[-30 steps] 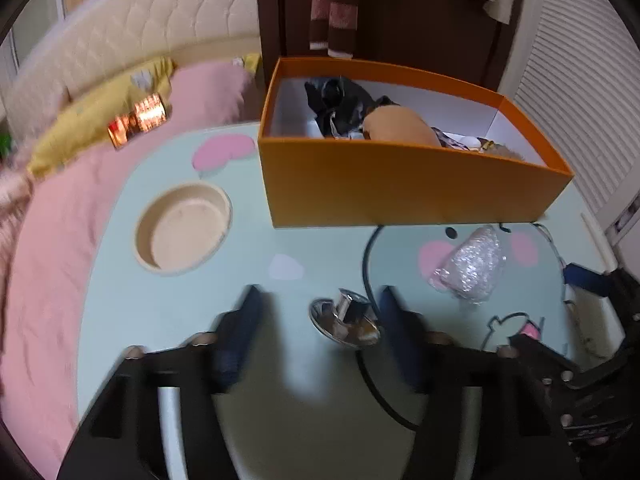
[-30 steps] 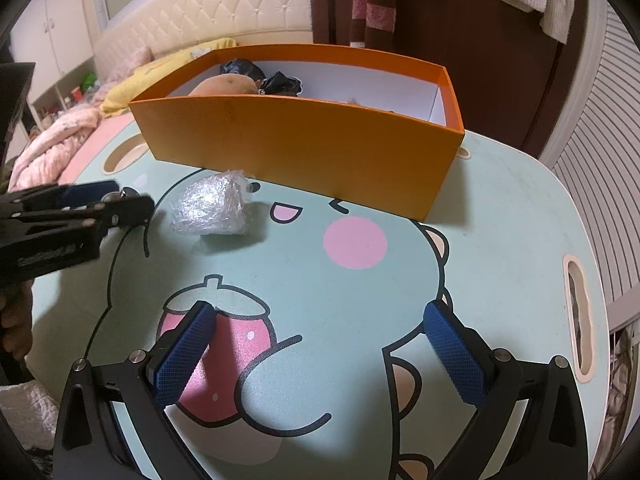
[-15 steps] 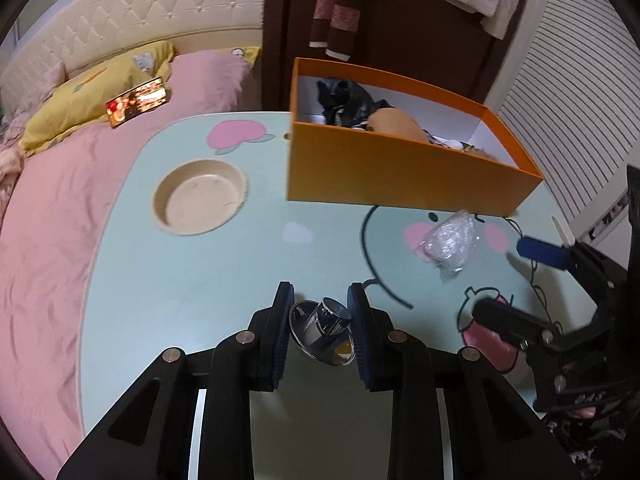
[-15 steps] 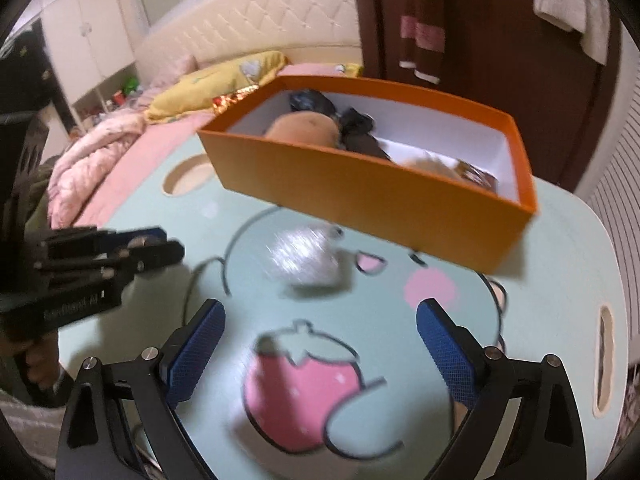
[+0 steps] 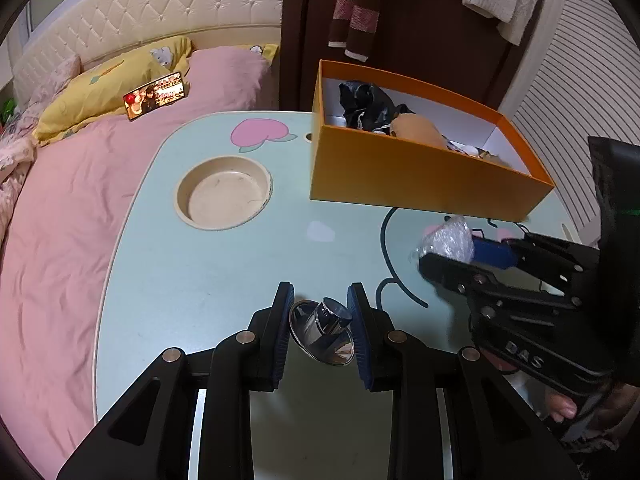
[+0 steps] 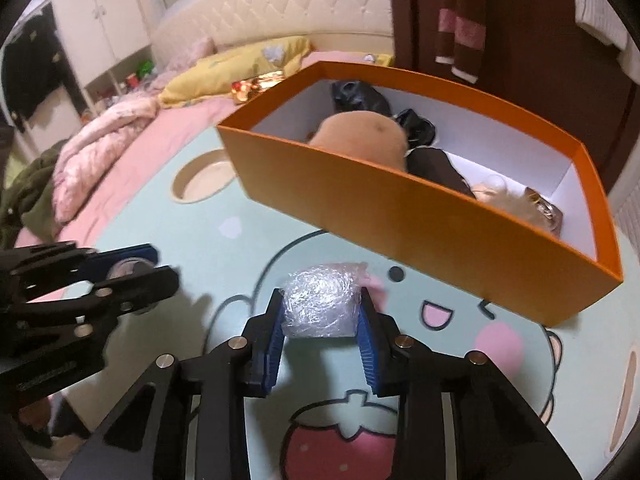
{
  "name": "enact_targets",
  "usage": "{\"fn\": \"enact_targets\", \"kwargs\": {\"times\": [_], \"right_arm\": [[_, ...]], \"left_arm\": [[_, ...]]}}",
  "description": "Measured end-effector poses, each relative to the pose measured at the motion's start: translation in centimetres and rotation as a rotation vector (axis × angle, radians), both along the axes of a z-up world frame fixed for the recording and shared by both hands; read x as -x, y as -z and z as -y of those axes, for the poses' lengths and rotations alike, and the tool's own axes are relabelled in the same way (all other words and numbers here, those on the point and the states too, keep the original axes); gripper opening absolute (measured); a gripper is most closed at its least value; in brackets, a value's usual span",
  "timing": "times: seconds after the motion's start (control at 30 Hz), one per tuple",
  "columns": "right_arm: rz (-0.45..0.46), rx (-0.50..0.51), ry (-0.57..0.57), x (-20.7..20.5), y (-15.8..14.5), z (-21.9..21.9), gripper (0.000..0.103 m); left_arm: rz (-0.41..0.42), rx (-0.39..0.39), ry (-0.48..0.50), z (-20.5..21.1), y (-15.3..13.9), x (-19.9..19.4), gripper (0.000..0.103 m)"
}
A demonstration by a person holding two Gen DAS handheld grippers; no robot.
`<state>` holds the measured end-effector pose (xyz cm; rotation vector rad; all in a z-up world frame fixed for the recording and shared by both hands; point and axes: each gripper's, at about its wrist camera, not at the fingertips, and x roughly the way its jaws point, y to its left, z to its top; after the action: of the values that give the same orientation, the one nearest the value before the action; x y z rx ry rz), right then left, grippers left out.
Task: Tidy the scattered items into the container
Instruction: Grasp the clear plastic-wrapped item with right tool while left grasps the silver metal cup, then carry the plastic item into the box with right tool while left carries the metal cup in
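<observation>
- Orange container [image 5: 416, 178] sits toward the far side of the pale green cartoon-printed table [image 5: 192, 264], at about 1 o'clock in the left wrist view; a tan rounded item [image 6: 360, 140] and black crumpled pieces [image 6: 356, 94] already lie inside it.
- Left gripper [image 5: 320, 326] has its blue pads pressed against both sides of a shiny metal knob-shaped piece [image 5: 326, 330], which lies between them at 6 o'clock; whether the piece is touching the table cannot be told.
- Right gripper [image 6: 320, 320] pinches a crinkled clear plastic bundle [image 6: 320, 302] between its blue pads [image 6: 272, 340], just in front of the container's near wall.
- From the left wrist view the same bundle [image 5: 448, 238] shows at 3 o'clock, with the right gripper [image 5: 460, 256] closed around it.
- From the right wrist view the left gripper [image 6: 136, 270] appears at 9 o'clock, low over the table.
- A round recessed cup holder [image 5: 224, 194] lies at 10 o'clock of the left view, beside the container.
- Beyond the table, a pink bed [image 5: 60, 208] carries a yellow pillow [image 5: 100, 88].
</observation>
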<state>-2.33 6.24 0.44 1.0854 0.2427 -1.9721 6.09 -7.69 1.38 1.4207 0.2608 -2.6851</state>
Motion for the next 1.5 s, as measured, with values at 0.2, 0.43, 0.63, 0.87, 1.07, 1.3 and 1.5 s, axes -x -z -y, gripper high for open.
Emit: {"fn": "enact_targets", "kwargs": {"times": [0.2,0.43,0.63,0.87,1.07,1.3,1.5], "right_arm": [[0.027,0.039,0.005,-0.5,-0.8,-1.5,0.031],[-0.027,0.164,0.036,-0.1,-6.0,-4.2,0.031],[-0.143,0.154,0.134,2.7,-9.0,-4.8,0.031],[-0.158,0.093,0.178,6.4,-8.8,-3.9,0.031],[-0.116,0.043,0.209,8.9,-7.5,-3.4,0.032],[-0.166,-0.036,0.332,10.2,-7.0,-4.2,0.07],[-0.139,-0.029,0.342,10.9,-6.8,-4.9,0.07]], "left_arm": [[-0.006,-0.004,0.01,-0.1,-0.4,0.1,0.029],[-0.09,-0.032,0.06,-0.6,-3.0,0.8,0.029],[-0.175,-0.017,0.123,-1.5,-6.3,4.4,0.029],[-0.185,-0.003,0.142,-2.8,-7.4,10.1,0.029],[-0.119,0.023,0.168,-4.2,-6.1,13.2,0.029],[-0.073,0.046,0.1,-3.7,-4.6,14.5,0.066],[-0.083,0.025,0.072,-3.1,-4.6,14.3,0.076]]}}
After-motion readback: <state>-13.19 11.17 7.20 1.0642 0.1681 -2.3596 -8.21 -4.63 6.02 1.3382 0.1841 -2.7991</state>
